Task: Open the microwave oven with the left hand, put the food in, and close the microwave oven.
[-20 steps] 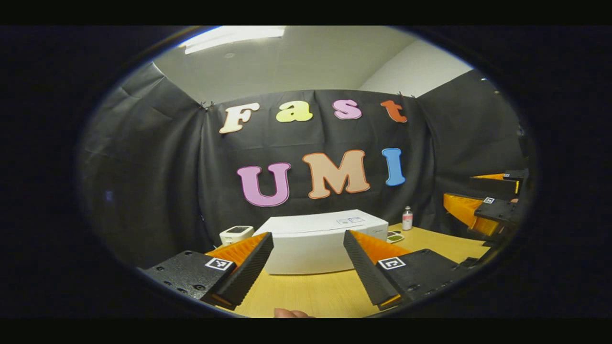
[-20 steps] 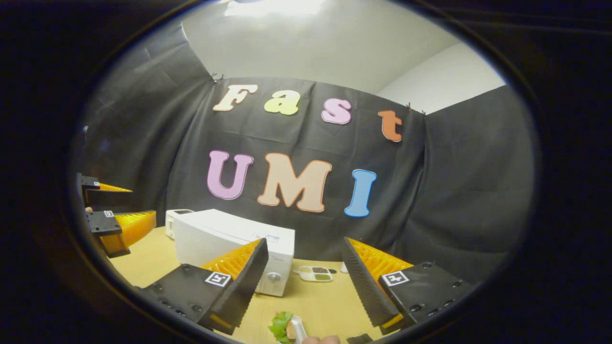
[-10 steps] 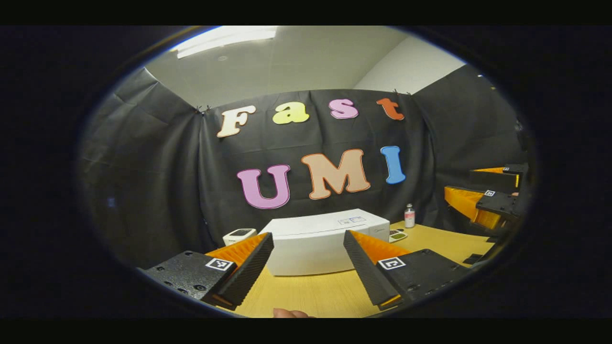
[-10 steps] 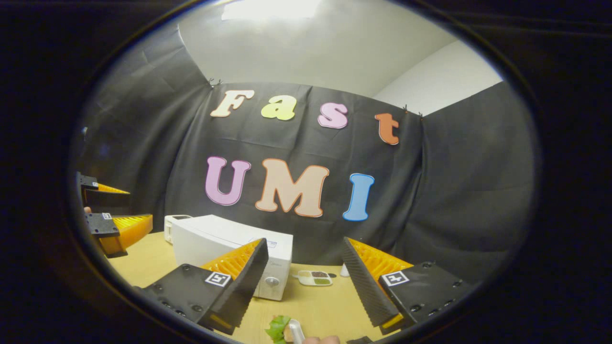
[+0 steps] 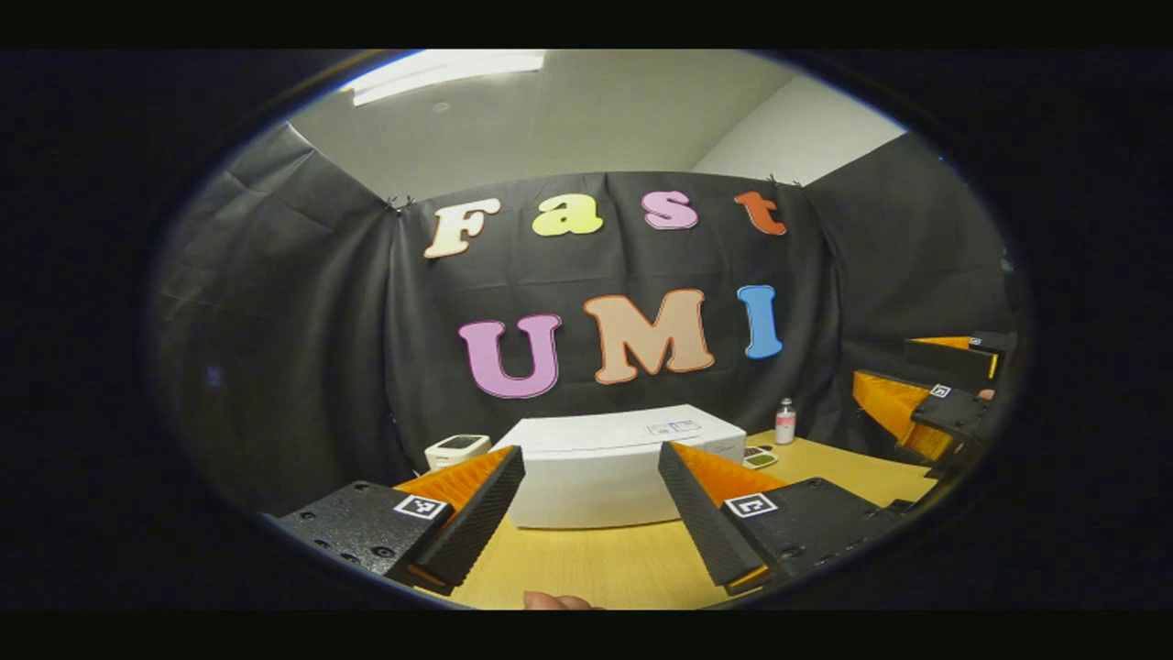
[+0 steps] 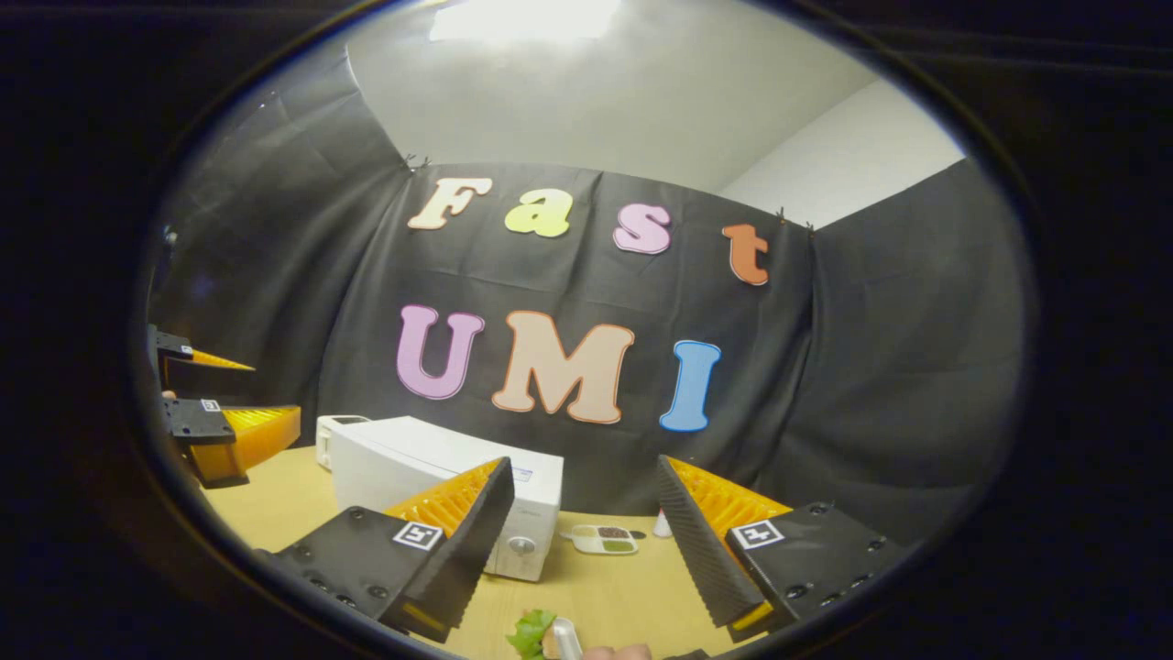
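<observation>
A white microwave oven (image 5: 605,467) stands shut on the wooden table (image 5: 596,568), straight ahead in the left gripper view. My left gripper (image 5: 591,513) hangs open in front of it, some way off, nothing between its fingers. In the right gripper view the microwave oven (image 6: 431,472) sits left of centre with its knob panel facing me. My right gripper (image 6: 582,541) is open too. The food (image 6: 541,634), with a green lettuce leaf, lies at the near table edge below it. Each gripper appears in the other's view: right gripper (image 5: 926,403), left gripper (image 6: 224,422).
A small white device (image 5: 456,449) sits left of the microwave. A little tray of seasonings (image 6: 600,538) and a small bottle (image 5: 783,420) stand to its right. A hand (image 5: 559,601) shows at the bottom edge. Black cloth walls close the table on three sides.
Both views have shifted slightly, tilting a little and back. Both grippers stay open and nothing on the table has moved.
</observation>
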`<state>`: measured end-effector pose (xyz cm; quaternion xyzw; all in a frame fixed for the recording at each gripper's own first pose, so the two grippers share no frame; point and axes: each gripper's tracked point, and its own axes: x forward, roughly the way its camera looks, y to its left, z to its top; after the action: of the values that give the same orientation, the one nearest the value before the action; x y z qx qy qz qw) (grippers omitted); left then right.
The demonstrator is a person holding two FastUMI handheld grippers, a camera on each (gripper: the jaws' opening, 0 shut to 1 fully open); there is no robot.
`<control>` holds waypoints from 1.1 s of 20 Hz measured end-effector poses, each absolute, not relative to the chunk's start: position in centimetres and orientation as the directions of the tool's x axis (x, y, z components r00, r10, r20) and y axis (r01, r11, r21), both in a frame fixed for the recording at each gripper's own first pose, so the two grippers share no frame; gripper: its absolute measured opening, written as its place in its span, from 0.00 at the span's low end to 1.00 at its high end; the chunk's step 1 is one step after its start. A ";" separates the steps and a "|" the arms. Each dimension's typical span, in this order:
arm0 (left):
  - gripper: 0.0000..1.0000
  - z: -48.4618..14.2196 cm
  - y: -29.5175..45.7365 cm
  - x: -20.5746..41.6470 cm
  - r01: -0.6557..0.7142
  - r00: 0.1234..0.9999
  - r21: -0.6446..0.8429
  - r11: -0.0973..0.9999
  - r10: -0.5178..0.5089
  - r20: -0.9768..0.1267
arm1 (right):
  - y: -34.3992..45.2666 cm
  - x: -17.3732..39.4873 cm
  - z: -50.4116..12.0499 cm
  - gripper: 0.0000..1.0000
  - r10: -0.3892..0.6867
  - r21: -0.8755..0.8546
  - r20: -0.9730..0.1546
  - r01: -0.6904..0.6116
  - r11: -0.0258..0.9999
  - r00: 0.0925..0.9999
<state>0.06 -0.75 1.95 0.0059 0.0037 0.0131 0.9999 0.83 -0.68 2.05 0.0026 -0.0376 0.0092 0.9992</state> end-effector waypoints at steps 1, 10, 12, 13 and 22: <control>0.94 2.0 -1.0 0.2 -0.023 1.000 0.011 1.000 0.023 -0.008 | -0.6 0.7 2.1 0.97 0.019 0.003 0.076 -0.019 1.000 0.997; 0.94 -0.3 -2.5 1.9 0.014 0.999 -0.011 1.000 -0.014 -0.049 | -1.0 2.0 2.5 0.96 0.020 0.012 0.084 -0.021 1.000 0.996; 0.94 -1.7 -3.7 3.1 0.041 0.997 -0.034 0.999 -0.043 -0.060 | -0.9 2.2 2.4 0.96 0.029 0.032 0.081 -0.032 0.999 0.996; 0.94 -2.7 -4.4 3.8 0.062 0.995 -0.042 0.997 -0.065 -0.071 | -0.9 2.2 2.4 0.96 0.034 0.037 0.081 -0.037 0.999 0.996; 0.95 -10.3 -10.2 11.8 0.145 0.981 -0.001 0.989 -0.144 -0.132 | -4.0 0.9 1.6 0.96 0.011 -0.048 0.055 -0.008 0.999 0.998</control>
<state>11.83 -10.16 -10.30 0.0041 0.0662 -0.0727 0.9951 0.94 -3.95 1.64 -0.0240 -0.0275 0.0047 0.9993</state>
